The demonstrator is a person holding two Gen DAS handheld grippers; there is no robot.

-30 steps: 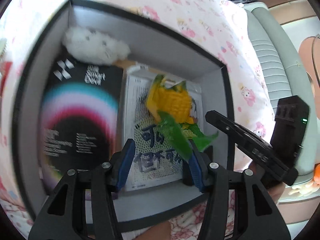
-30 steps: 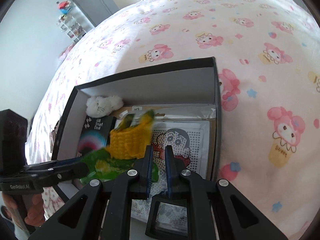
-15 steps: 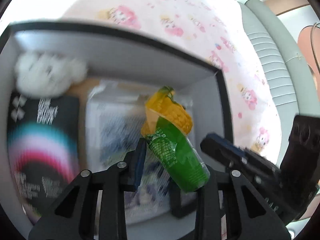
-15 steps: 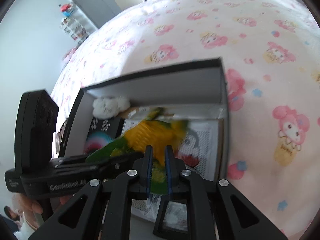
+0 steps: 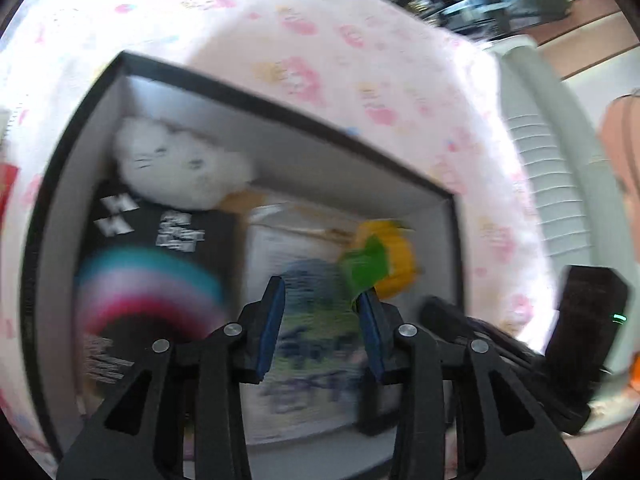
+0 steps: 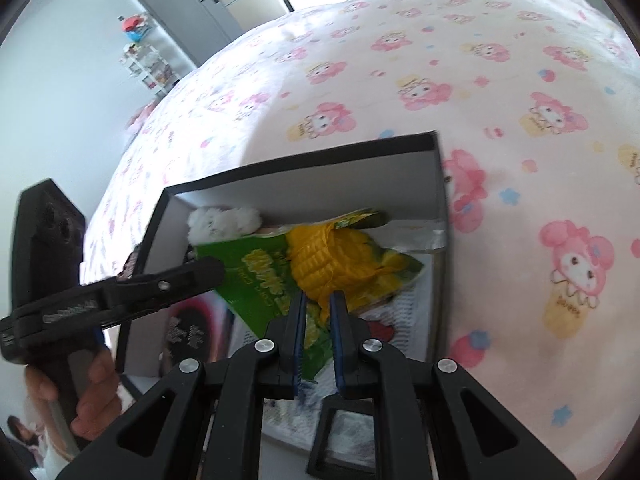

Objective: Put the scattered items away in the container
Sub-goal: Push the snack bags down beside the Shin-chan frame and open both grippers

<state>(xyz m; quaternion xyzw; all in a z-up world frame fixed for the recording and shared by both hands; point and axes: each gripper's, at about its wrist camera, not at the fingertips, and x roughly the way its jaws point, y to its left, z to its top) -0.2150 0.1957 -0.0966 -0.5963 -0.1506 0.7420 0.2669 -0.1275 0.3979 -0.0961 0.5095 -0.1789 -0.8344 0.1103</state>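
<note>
**Right wrist view: corn packet pinched over the box**

Right wrist view, from the left: a hand (image 6: 86, 396) grips the handle of the left gripper (image 6: 208, 270), whose tip reaches in over the left wall of the dark box (image 6: 304, 196); the box sits on a bed with a pink cartoon-print sheet (image 6: 520, 128); inside it, a white fluffy toy (image 6: 222, 222) lies in the far left corner and a black booklet with a coloured ring (image 6: 192, 320) lies along the left side; the green and yellow corn snack packet (image 6: 316, 264) hangs above the box interior, its lower edge caught between the narrow jaws of the right gripper (image 6: 318, 336), which are nearly pressed together on it; beneath, a white dotted cartoon sheet (image 6: 416, 300) covers the box floor, and a small black frame (image 6: 344, 436) lies at the near edge.

Left wrist view, blurred, from the left: the toy (image 5: 180, 168) sits above the booklet (image 5: 156, 280); the left gripper (image 5: 320, 316) has its blue-padded jaws apart and opening, nothing between them; the packet (image 5: 380, 260) hangs just beyond the right-hand jaw, over the right part of the box (image 5: 280, 96); the right gripper (image 5: 520, 360) comes in from the right.
</note>
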